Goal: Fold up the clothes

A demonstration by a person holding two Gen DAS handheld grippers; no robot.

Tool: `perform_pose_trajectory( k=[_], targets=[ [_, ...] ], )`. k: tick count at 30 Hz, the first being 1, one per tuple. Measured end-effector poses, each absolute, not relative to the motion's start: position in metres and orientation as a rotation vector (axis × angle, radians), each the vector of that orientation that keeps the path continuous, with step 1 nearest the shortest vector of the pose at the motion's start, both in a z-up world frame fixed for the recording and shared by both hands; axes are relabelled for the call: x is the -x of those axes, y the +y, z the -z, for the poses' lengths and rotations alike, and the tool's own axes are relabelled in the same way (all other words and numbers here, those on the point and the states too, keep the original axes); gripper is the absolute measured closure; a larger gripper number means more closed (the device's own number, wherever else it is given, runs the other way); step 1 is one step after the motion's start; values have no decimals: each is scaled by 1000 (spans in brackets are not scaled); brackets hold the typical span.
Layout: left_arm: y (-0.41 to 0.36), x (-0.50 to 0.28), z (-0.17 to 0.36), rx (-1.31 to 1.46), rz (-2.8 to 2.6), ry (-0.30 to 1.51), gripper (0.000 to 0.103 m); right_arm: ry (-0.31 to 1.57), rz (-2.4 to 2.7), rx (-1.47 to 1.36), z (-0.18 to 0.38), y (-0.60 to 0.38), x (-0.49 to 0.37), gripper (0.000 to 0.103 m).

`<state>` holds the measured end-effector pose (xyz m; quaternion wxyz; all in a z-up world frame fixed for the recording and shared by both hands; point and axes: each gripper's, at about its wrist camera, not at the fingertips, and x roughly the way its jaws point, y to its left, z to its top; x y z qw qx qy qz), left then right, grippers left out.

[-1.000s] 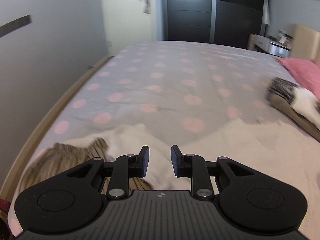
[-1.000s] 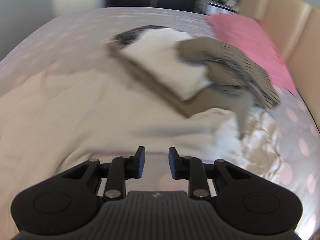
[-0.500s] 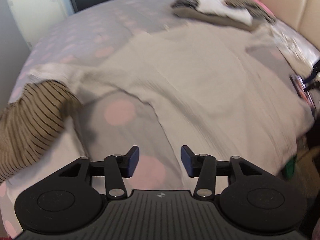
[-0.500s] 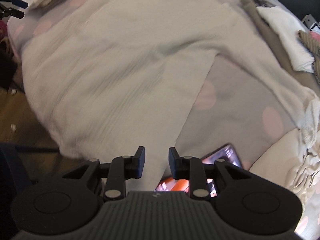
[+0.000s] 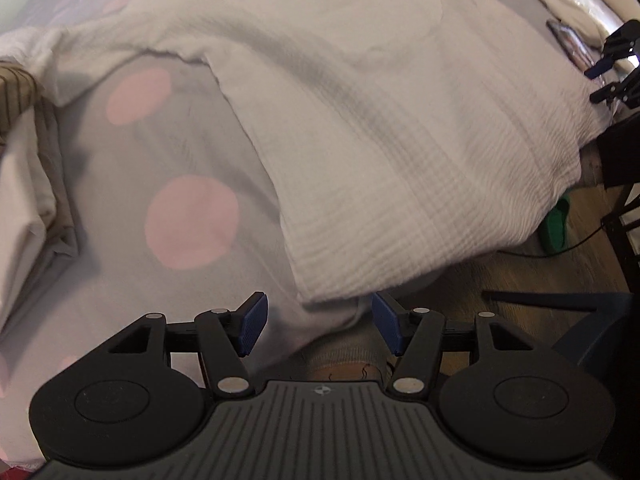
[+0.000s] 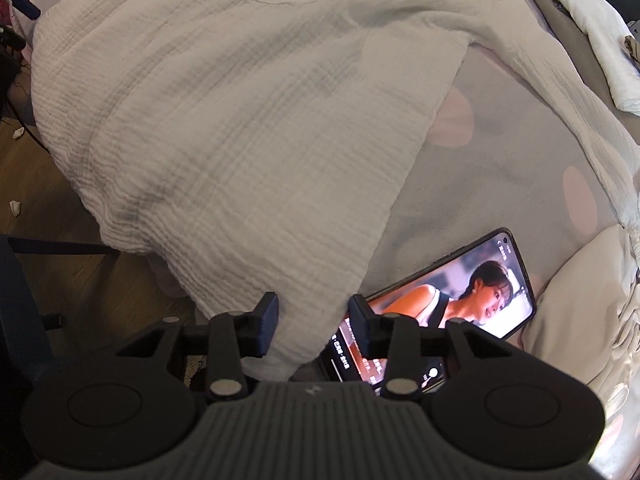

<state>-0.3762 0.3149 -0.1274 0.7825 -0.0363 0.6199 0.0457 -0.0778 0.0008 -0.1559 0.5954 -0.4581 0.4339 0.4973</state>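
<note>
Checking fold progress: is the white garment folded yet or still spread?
Spread. The white garment lies flat across the bed, hem over the edge, one sleeve stretched out.

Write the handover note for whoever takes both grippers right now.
Left hand-held gripper: open, empty, at the hem corner of the white textured top.
Right hand-held gripper: open, the other hem corner lies between its fingers, not yet pinched.
The top lies spread on the polka-dot bedspread, hem hanging over the bed edge, sleeves out to the sides.
A phone with its screen lit lies beside the right hem corner; do not catch it.
A pile of other clothes sits farther up the bed.
Done: top laid out. Left: grip both corners, then all the folds.
</note>
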Motion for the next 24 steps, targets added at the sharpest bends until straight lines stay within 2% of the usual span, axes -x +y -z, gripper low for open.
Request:
perform_pose_trajectory(
  k=[7, 8, 9, 10, 11, 14, 19, 24],
  targets=[
    [301, 368, 135, 36, -67, 1264, 51, 1003, -1145, 1056, 158, 1, 81, 62],
    [299, 367, 137, 29, -63, 1264, 58, 1000, -1145, 1051, 158, 0, 80, 65],
    [298, 365, 138, 22, -61, 1266, 62, 1001, -1156, 1038, 157, 1, 81, 84],
    [297, 365, 137, 16, -59, 1261, 72, 1001, -1166, 1026, 156, 2, 83, 92],
    [296, 366, 136, 11, -57, 1255, 82, 996, -1162, 1030, 156, 2, 85, 92],
    [297, 369, 124, 46, -40, 1223, 93, 972, -1163, 1056, 154, 1, 89, 95],
    [301, 369, 95, 74, -49, 1234, 96, 960, -1167, 1087, 131, -3, 87, 96],
    [314, 369, 57, 161, -49, 1231, 96, 923, -1186, 1085, 79, -13, 75, 97]
  ],
)
